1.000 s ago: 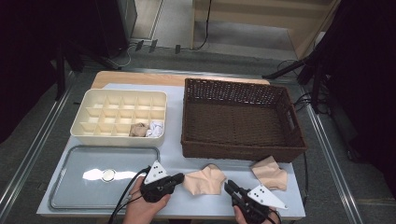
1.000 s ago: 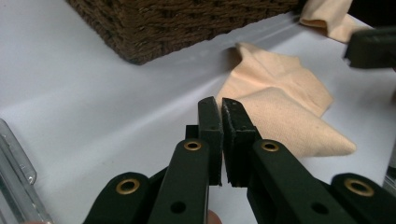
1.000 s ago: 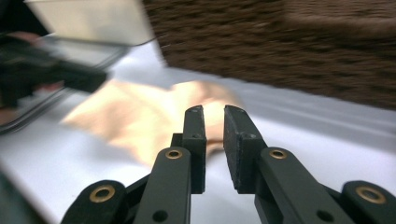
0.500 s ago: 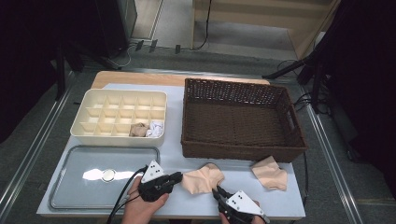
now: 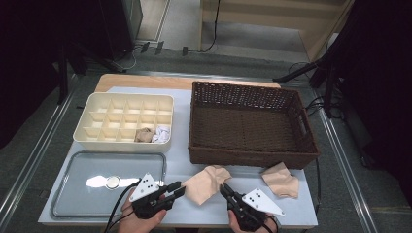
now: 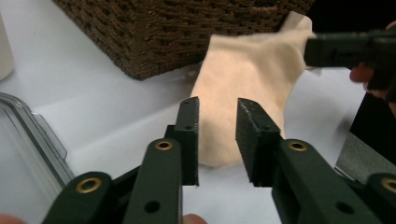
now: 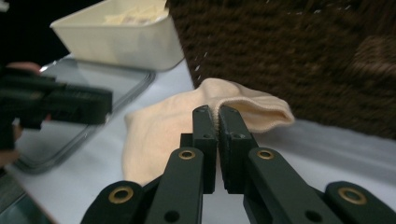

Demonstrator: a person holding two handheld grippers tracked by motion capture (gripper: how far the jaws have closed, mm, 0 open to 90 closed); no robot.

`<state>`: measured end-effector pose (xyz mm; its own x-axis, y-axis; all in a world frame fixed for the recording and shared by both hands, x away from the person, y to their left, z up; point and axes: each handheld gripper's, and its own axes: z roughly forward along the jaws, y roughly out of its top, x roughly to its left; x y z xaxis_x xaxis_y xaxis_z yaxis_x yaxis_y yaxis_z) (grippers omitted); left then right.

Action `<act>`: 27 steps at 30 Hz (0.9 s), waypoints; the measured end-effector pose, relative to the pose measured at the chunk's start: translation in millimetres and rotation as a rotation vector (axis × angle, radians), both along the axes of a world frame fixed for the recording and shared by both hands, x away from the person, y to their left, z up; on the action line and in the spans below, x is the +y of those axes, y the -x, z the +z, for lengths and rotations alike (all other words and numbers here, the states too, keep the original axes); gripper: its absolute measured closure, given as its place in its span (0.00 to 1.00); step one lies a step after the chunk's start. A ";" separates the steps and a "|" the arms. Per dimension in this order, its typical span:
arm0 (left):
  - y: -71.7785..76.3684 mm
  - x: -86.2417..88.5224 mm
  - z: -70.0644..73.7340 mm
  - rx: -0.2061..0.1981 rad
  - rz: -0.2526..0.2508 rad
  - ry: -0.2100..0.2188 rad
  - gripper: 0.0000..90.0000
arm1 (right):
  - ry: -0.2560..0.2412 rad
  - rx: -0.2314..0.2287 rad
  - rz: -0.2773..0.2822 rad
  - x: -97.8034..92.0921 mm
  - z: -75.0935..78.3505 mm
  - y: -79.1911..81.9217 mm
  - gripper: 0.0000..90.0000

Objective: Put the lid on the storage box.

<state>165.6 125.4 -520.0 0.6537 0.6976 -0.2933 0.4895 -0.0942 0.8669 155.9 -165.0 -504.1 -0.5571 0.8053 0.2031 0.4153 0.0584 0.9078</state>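
At the table's near edge, the right gripper (image 7: 218, 116) pinches the cuff of a soft peach fabric sock (image 5: 206, 182) lying before the dark woven wicker basket (image 5: 250, 158), while the left gripper (image 6: 217, 112), jaws narrowly parted, likely must close on its other end.

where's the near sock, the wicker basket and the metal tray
near sock (image 5: 206, 183), high view, middle of the fabric
wicker basket (image 5: 252, 158), high view, front wall
metal tray (image 5: 73, 194), high view, bare floor of the tray
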 end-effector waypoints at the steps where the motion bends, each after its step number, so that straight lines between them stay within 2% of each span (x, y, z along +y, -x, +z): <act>1: 1.5 -0.1 0.9 -0.005 0.009 0.003 0.78 | -0.002 -0.003 -0.014 -0.4 2.7 -0.8 0.97; 4: 5.1 -4.7 0.7 -0.016 -0.010 0.008 0.76 | -0.005 0.002 -0.053 -3.9 4.7 -4.2 0.97; 9: 8.5 -28.5 -9.7 -0.027 -0.055 -0.041 0.66 | -0.014 0.021 -0.079 -8.3 2.3 -7.7 0.97; 12: 5.2 -39.4 -14.3 -0.033 -0.059 -0.081 0.60 | -0.016 0.039 -0.085 -9.5 -0.6 -9.8 0.97; 13: 3.3 -43.3 -15.8 -0.023 -0.060 -0.098 0.57 | -0.018 0.045 -0.088 -10.0 -1.6 -10.3 0.97; 14: 1.3 -47.5 -17.7 -0.006 -0.067 -0.121 0.52 | -0.017 0.051 -0.088 -10.6 -2.5 -10.8 0.97; 16: -0.2 -55.3 -20.7 0.000 -0.074 -0.178 0.42 | -0.018 0.063 -0.091 -11.7 -4.6 -11.2 0.97; 19: -2.3 -64.2 -23.1 0.000 -0.065 -0.226 0.38 | -0.013 0.074 -0.088 -12.8 -7.8 -10.6 0.97; 23: -7.6 -69.8 -22.0 -0.009 -0.025 -0.261 0.45 | -0.015 0.082 -0.086 -15.6 -9.5 -7.6 0.97; 24: -8.9 -69.5 -21.6 -0.010 -0.008 -0.267 0.51 | -0.019 0.082 -0.088 -16.8 -9.5 -6.7 0.97; 27: -14.0 -63.1 -20.1 0.011 -0.012 -0.233 0.75 | -0.024 0.077 -0.088 -21.4 -9.5 -4.1 0.97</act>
